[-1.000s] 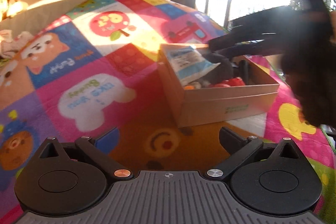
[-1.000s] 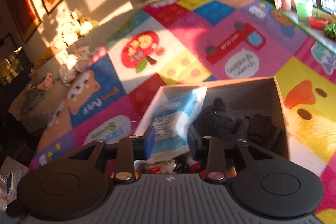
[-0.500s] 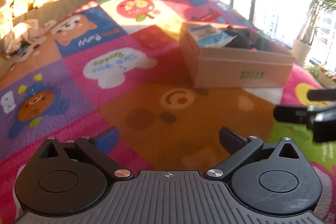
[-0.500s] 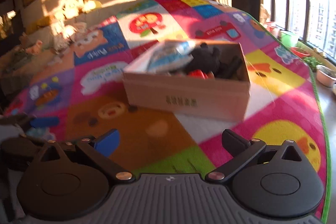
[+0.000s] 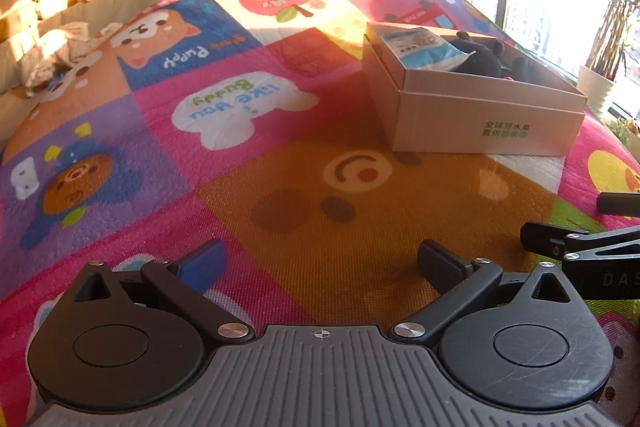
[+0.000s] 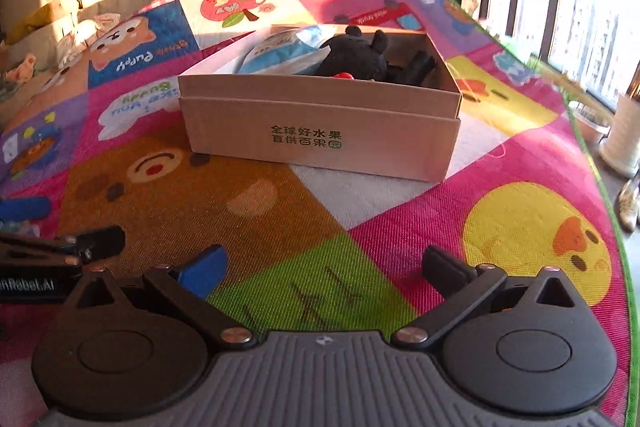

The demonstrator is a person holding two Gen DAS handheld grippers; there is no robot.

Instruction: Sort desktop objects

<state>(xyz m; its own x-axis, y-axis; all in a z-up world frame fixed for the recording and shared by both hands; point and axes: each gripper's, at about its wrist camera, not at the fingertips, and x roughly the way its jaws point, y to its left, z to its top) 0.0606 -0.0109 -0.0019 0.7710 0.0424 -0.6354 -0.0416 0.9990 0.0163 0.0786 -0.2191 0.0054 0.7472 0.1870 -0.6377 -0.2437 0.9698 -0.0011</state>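
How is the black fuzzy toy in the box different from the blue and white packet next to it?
The black plush toy is dark, rounded and fuzzy with two ears sticking up; the blue and white packet is pale, smooth and flat, with printing on it, and lies tilted against the box's edge. Both sit inside the open cardboard box, touching.

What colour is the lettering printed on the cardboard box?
Green, on the cardboard box; clearest in the right wrist view.

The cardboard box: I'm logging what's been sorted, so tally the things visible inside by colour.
Blue and white: 1, the packet
Black: 2, the plush toy and a dark item beside it
Red: 1, a piece mostly hidden
Total: 4 visible
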